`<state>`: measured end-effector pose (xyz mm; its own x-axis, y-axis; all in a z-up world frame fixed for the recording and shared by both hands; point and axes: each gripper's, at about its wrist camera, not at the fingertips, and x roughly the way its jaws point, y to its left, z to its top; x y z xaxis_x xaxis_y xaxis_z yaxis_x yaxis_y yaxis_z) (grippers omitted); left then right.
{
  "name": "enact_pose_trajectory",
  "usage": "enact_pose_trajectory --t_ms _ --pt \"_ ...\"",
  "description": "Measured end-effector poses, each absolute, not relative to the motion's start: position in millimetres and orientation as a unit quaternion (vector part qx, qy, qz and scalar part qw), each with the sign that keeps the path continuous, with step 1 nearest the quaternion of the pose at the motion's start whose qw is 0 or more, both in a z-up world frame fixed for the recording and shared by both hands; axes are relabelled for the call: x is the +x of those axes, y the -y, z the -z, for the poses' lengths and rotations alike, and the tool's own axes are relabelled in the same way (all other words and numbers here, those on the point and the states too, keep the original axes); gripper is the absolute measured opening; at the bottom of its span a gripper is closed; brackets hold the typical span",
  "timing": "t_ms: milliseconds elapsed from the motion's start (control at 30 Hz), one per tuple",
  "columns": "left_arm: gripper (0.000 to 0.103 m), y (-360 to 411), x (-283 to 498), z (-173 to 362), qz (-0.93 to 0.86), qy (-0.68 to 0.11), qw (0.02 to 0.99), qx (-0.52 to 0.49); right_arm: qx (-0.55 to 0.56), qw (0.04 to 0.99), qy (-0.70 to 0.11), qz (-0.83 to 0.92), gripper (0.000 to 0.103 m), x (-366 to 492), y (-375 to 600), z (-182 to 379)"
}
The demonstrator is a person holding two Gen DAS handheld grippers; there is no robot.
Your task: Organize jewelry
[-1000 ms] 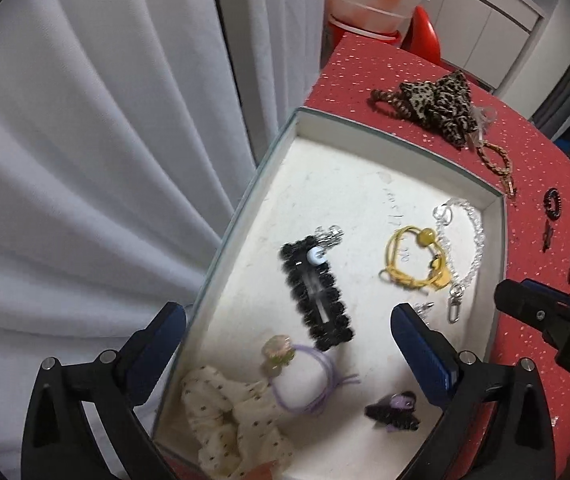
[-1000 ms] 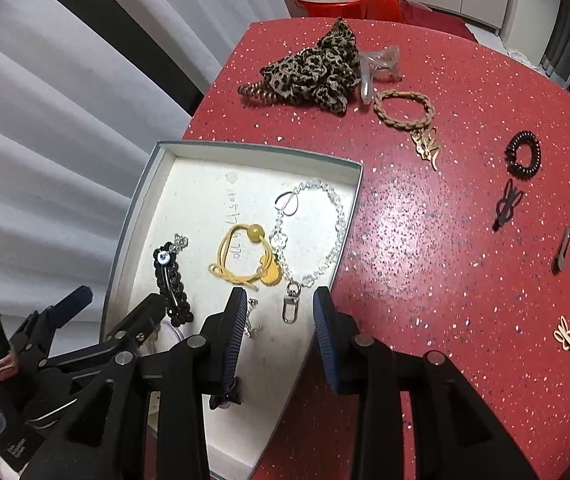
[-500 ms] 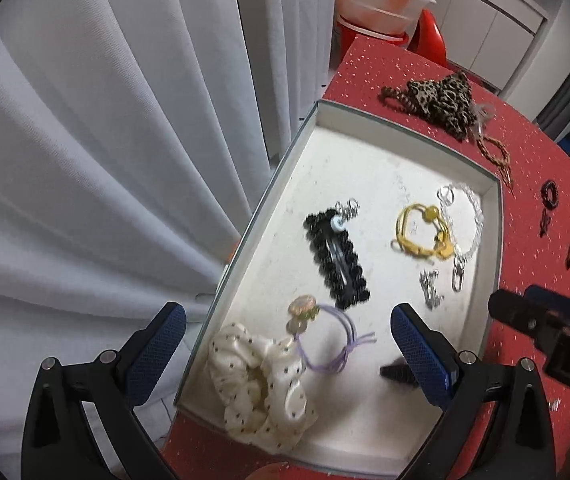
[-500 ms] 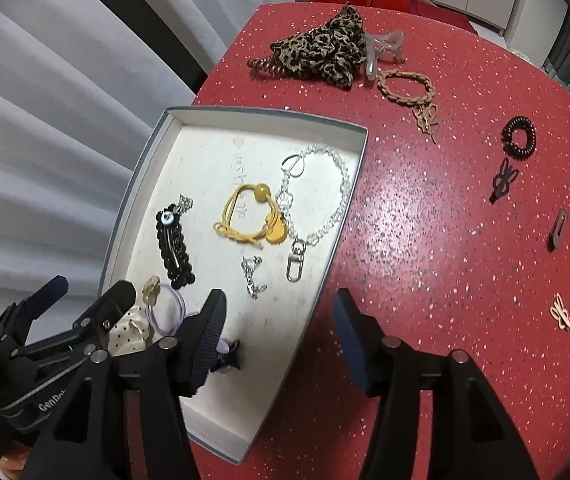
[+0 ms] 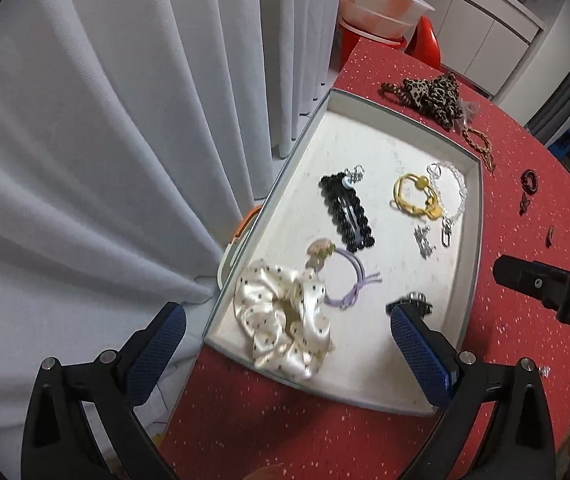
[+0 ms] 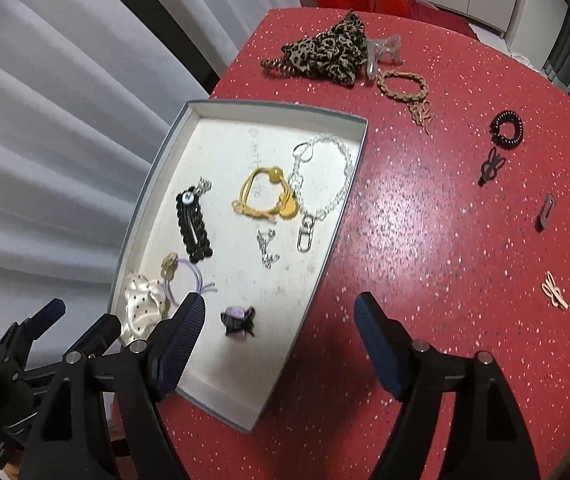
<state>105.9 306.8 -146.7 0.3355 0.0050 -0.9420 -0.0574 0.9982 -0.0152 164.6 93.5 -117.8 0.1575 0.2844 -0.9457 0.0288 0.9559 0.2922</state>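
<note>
Two grippers hover over a shallow white tray (image 6: 157,184) with grey walls, rectangular, set at the curtain-side edge of the red speckled bench (image 6: 425,260).

Left gripper (image 5: 285,348): jaws wide apart, nothing between them. Right gripper (image 6: 281,320): jaws opening, nothing held; left finger over the tray, right finger over bare bench.

Inside the tray, left to right: cream satin dotted scrunchie (image 6: 141,304), thin lilac hair tie (image 6: 193,280), black lace snap clip (image 6: 194,226), small dark claw clip (image 6: 238,320), yellow cord bracelet (image 6: 265,196), small silver charm (image 6: 267,250), clear beaded chain with metal clasp (image 6: 325,184).

Right of the tray, loose on the bench: leopard fabric scrunchie (image 6: 329,52), braided tan bracelet (image 6: 403,85), black coil tie (image 6: 507,127), flat pale bow clip (image 6: 553,290). Bare bench just beside the tray's right wall.
</note>
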Motion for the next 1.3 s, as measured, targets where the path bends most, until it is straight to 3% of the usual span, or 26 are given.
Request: enact_pose_trajectory --t_ms 500,533,600,1300 --pt "0.103 -308 92 134 -0.039 -0.588 0.807 -0.018 0.105 0.759 -0.640 -0.064 0.083 151 -94 96" --pt "0.103 -309 92 134 -0.040 -0.590 0.806 -0.018 0.101 0.759 -0.640 -0.063 0.085 150 -94 95" --pt "0.103 -310 90 134 -0.042 -0.592 0.804 -0.014 0.100 0.761 -0.638 -0.062 0.103 150 -95 92" --pt "0.103 -295 83 117 -0.022 -0.599 0.800 0.000 0.095 0.748 -0.654 -0.058 0.103 135 -101 75"
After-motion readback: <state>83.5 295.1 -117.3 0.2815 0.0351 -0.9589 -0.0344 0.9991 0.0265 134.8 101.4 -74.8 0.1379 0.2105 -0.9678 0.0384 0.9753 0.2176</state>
